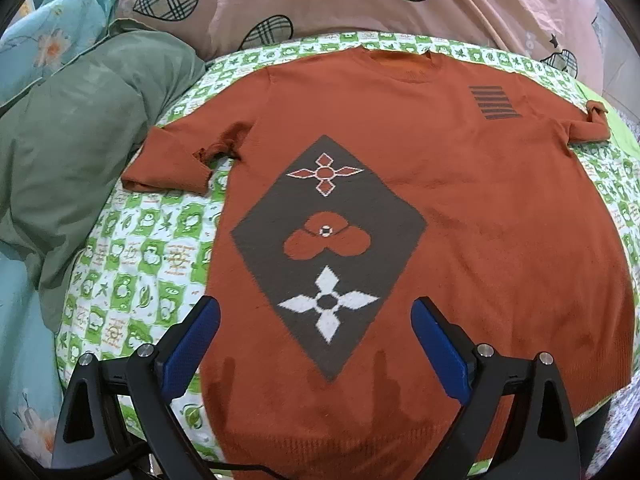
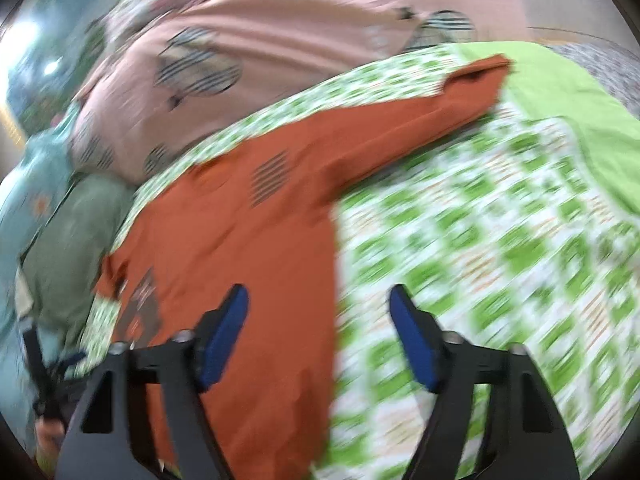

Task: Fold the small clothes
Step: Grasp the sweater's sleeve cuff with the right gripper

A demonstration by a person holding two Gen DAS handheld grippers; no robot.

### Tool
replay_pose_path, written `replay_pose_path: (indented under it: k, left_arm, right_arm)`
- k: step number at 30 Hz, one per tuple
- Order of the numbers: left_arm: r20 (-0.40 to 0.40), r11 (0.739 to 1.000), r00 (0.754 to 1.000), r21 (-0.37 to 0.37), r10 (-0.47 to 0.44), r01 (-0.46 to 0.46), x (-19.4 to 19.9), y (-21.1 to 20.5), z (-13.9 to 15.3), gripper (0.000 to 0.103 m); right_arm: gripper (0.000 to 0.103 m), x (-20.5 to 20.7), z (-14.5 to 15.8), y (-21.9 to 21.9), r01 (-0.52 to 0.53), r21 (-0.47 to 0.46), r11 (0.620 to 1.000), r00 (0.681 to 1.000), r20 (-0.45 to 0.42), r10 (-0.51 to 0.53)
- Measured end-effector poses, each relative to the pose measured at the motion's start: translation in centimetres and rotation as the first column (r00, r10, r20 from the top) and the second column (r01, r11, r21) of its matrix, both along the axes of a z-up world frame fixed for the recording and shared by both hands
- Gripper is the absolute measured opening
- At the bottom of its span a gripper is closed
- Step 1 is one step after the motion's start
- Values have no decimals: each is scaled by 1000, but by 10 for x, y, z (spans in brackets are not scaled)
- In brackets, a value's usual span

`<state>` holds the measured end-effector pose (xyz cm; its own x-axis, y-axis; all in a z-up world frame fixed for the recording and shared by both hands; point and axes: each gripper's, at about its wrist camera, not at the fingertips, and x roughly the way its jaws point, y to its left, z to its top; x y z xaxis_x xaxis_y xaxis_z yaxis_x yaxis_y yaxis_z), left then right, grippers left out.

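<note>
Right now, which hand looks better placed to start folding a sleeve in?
Probably the right. Its gripper hangs open over the sweater's side edge, with the stretched sleeve ahead. The left gripper, open, faces the hem's middle.

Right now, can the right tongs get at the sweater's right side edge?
Probably yes. The right tongs hang open straddling the orange sweater's side edge above the green checked sheet, with nothing lying between, though the picture is blurred.
</note>
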<state>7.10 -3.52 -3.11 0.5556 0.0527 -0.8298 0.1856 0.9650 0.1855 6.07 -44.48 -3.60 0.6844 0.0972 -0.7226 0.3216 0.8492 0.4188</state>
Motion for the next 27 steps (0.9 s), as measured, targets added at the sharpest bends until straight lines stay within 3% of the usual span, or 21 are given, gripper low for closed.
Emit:
replay_pose_path:
  k: [3,7,10,14,21,23,24,25,27]
  left_arm:
    - [-14,1000,1000,-6,-1,1,8,-6,-4,97]
    - [-32,1000,999,-11,1,-1,18,-14,-10,97]
    - [-48,1000,999,-1,2,-2,27,-20,-17,97]
    - [-80,1000,997,12,12,-11,41,-26,-27,97]
    - [-112,999,993,14,33,-31,61,-29,-39,97]
    - [-113,999,993,20,31,-29,65,-31,-40,97]
    - [-112,999,993,20,30,-28,67,-31,-41,97]
    - [-111,999,993,20,30,-28,68,-31,-41,97]
    - [-116,999,993,16,30,-28,70,-31,-42,97]
  right_arm:
    - [51,22,-9,-69,94,12,996,996,-1,-94]
    - [49,59,-21,-147,184,11,983,983,13,-184]
    - [49,93,-32,-196,239,72,968,970,16,-241]
    - [47,133,-44,-240,295,55,954,955,6,-296]
    - [40,174,-80,-306,399,120,909,917,-33,-398]
    - [32,179,-85,-316,409,174,896,911,-17,-412]
    - [16,182,-86,-322,404,201,892,912,-9,-411]
    - [8,185,-85,-323,392,212,895,917,-8,-400]
    - [8,188,-74,-314,362,193,912,929,2,-369]
